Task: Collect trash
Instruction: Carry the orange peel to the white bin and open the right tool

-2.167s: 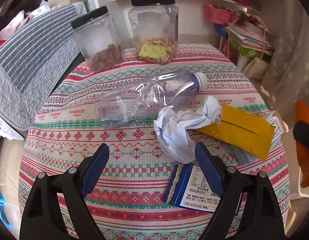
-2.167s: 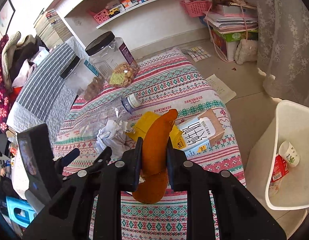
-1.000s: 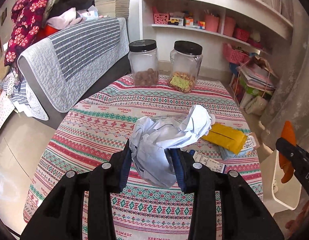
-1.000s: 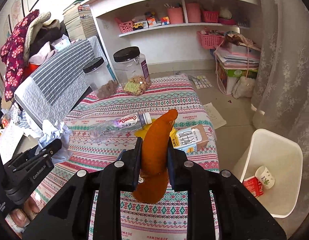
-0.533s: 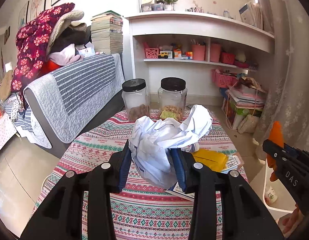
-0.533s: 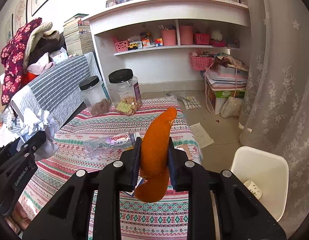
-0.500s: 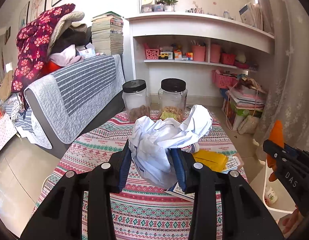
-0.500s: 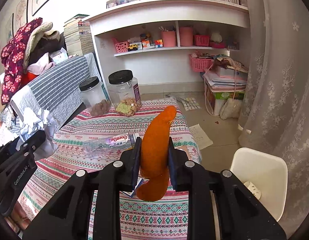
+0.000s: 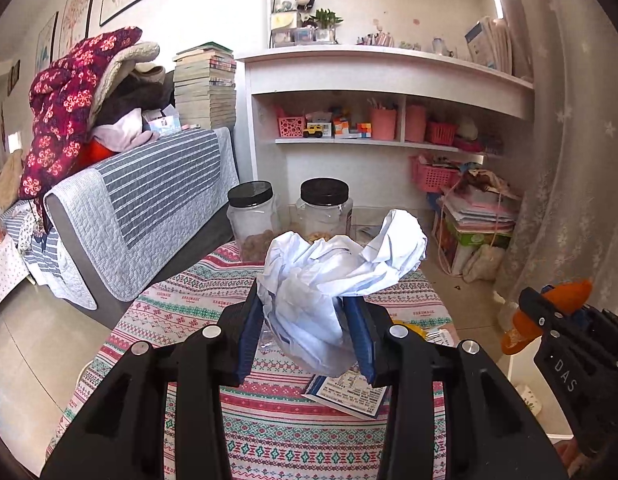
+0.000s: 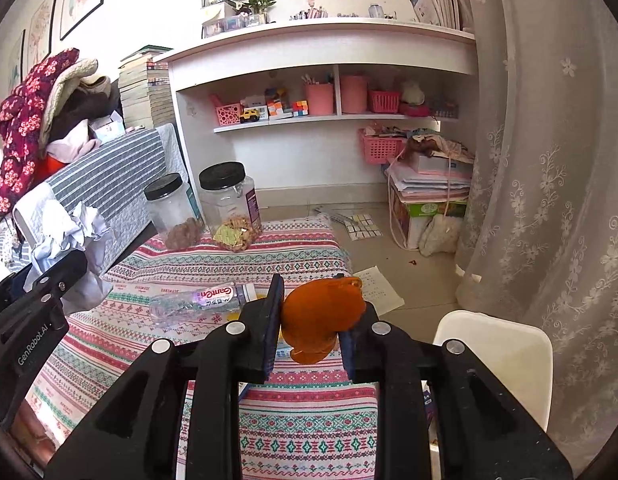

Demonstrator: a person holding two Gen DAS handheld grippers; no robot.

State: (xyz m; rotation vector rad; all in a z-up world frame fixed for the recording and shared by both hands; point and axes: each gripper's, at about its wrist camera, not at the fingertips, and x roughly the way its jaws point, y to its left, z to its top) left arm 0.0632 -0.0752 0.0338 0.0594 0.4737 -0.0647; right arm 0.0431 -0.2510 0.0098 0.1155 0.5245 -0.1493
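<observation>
My left gripper (image 9: 307,328) is shut on a crumpled white paper ball (image 9: 333,276) and holds it high above the table. My right gripper (image 10: 311,326) is shut on an orange peel (image 10: 321,320), which has tipped over between the pads. It also shows in the left wrist view (image 9: 549,312). A white trash bin (image 10: 493,344) stands on the floor right of the table. A crushed clear bottle (image 10: 201,300) lies on the patterned tablecloth (image 10: 149,344). A printed blue-edged wrapper (image 9: 349,392) lies on the cloth.
Two black-lidded jars (image 10: 225,204) stand at the table's far edge. A striped-covered sofa (image 9: 149,196) is on the left. White shelves (image 10: 309,116) and stacked boxes (image 10: 433,188) are behind. A lace curtain (image 10: 549,200) hangs on the right.
Both grippers have risen and tilted up from the table with their loads. The orange peel has slumped from upright to a folded lump between the right pads.
</observation>
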